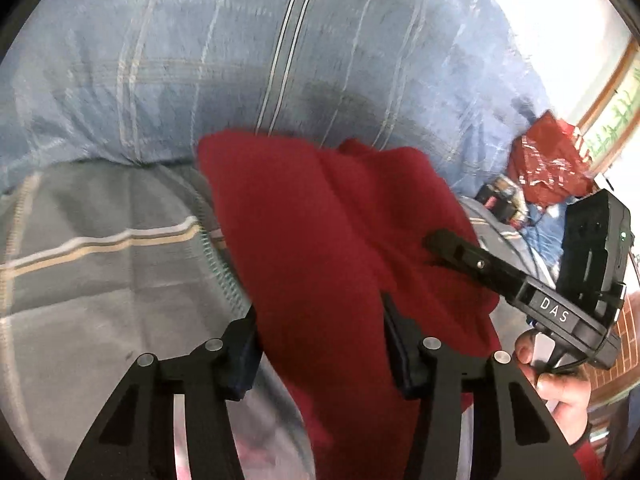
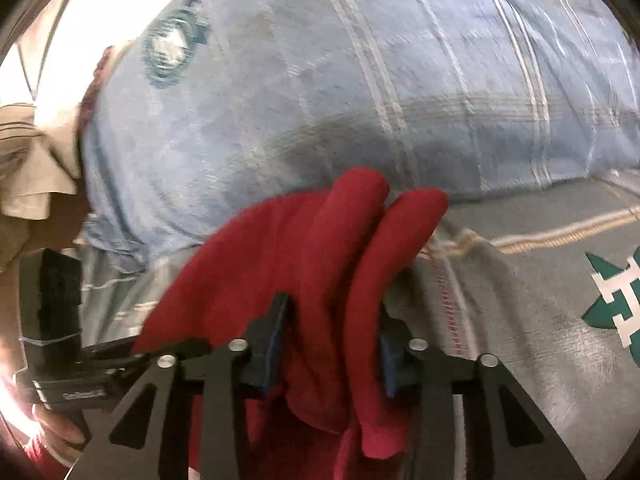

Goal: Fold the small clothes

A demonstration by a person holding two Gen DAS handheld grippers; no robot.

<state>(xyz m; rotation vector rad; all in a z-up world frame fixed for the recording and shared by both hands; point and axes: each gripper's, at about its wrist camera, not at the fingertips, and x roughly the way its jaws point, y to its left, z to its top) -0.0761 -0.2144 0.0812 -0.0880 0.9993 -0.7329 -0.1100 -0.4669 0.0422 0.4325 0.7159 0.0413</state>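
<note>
On the bed point(image 1: 100, 264), both grippers hold one red cloth point(image 1: 320, 220).
Left gripper point(image 1: 320, 344) and right gripper point(image 2: 332, 344) each pinch its folds.

The red garment point(image 1: 320, 216) in front of you is soft, matt knit cloth, a little fuzzy; your left gripper point(image 1: 320, 344) and right gripper point(image 2: 328, 344) are matt black plastic with dull silver metal pins and blue pads; the bedspread point(image 1: 100, 248) is woven, matt grey-and-blue cloth with stitched stripes; the red bag point(image 1: 548, 160) looks glossy and crinkled.
</note>
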